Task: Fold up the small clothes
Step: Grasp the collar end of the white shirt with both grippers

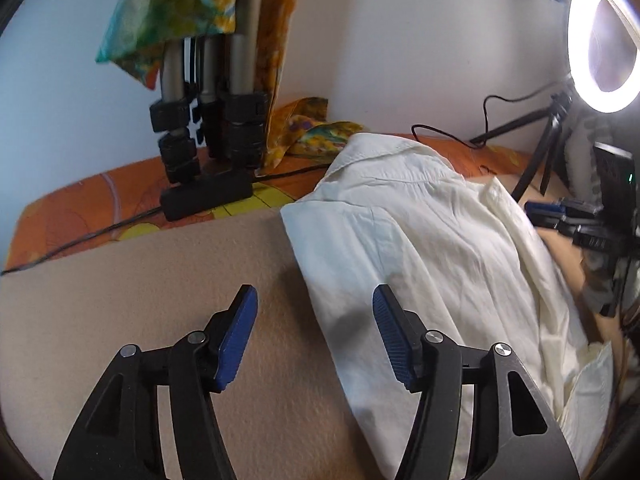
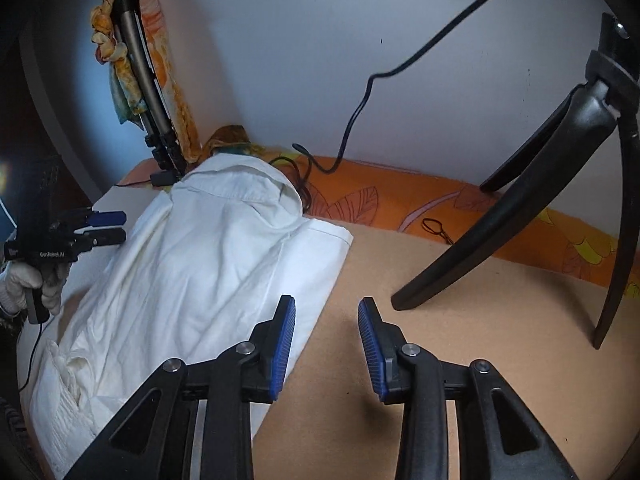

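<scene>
Left gripper (image 1: 316, 332) angled down over the shirt's left edge, jaws spread, pinching nothing. Right gripper (image 2: 326, 344) angled down at the opposite edge, jaws apart, empty. White shirt (image 1: 432, 248) lies partly folded on the beige tabletop (image 1: 140, 280), collar toward the far wall, long axis near-to-far.

Shirt (image 1: 420, 232) creased matt cloth; mat (image 1: 160, 300) rough felt.

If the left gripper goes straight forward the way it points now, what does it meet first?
Most likely the beige mat, just beside the left edge of the white shirt. The left gripper is open with nothing between its fingers. Depth is unclear, so its right finger may brush the shirt edge.
</scene>
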Available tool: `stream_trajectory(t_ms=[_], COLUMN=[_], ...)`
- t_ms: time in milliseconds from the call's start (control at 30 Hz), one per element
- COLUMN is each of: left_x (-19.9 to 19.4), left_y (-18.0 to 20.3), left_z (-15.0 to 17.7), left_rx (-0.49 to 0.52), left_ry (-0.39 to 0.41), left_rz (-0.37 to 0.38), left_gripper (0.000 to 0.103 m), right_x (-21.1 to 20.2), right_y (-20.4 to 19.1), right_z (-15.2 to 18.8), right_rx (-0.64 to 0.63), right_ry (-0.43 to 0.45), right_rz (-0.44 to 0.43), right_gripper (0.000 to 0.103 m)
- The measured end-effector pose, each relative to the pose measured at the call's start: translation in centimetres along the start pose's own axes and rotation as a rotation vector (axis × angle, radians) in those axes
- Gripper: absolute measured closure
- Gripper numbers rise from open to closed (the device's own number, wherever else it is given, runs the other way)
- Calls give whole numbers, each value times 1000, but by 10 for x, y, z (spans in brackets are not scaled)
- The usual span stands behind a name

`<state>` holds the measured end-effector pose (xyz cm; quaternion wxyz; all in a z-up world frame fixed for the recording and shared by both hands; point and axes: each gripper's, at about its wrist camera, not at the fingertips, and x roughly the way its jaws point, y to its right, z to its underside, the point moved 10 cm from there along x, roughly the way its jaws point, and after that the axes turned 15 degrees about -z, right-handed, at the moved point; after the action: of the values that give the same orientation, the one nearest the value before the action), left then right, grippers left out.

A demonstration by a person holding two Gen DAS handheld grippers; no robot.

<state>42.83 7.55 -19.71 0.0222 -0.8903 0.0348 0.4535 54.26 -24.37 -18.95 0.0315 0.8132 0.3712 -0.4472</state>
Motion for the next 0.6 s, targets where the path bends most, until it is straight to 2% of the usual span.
stream_trajectory(t_ms=[100, 267, 367, 400, 467, 500, 533, 600], left_x=[15, 28, 35, 37, 41, 41, 42, 42], left_y=[5, 15, 16, 19, 23, 26, 27, 27], left_z=[-6, -20, -29, -31, -34, -36, -38, -41], left_rx=[-5, 57, 47, 56, 89, 96, 97, 88], left_ry=[-13, 12, 26, 34, 55, 63, 65, 64], left_rz=[18, -23, -32, -34, -56, -53, -56, -40], left_gripper=[44, 43, 45, 54, 64, 76, 82, 99], right_x=[11, 27, 36, 38, 43, 45, 47, 50], right_y=[5, 10, 11, 10, 9, 7, 5, 2], right_z=[-2, -17, -27, -28, -31, -32, -32, -34], right_rx=[17, -8, 10, 8, -20, -34, -47, -62], right_ry=[-14, -34, -35, -36, -43, -44, -46, -49], right_rz=[-32, -1, -39, -50, -28, -17, -11, -7], right_gripper=[68, 68, 64, 64, 66, 71, 75, 96])
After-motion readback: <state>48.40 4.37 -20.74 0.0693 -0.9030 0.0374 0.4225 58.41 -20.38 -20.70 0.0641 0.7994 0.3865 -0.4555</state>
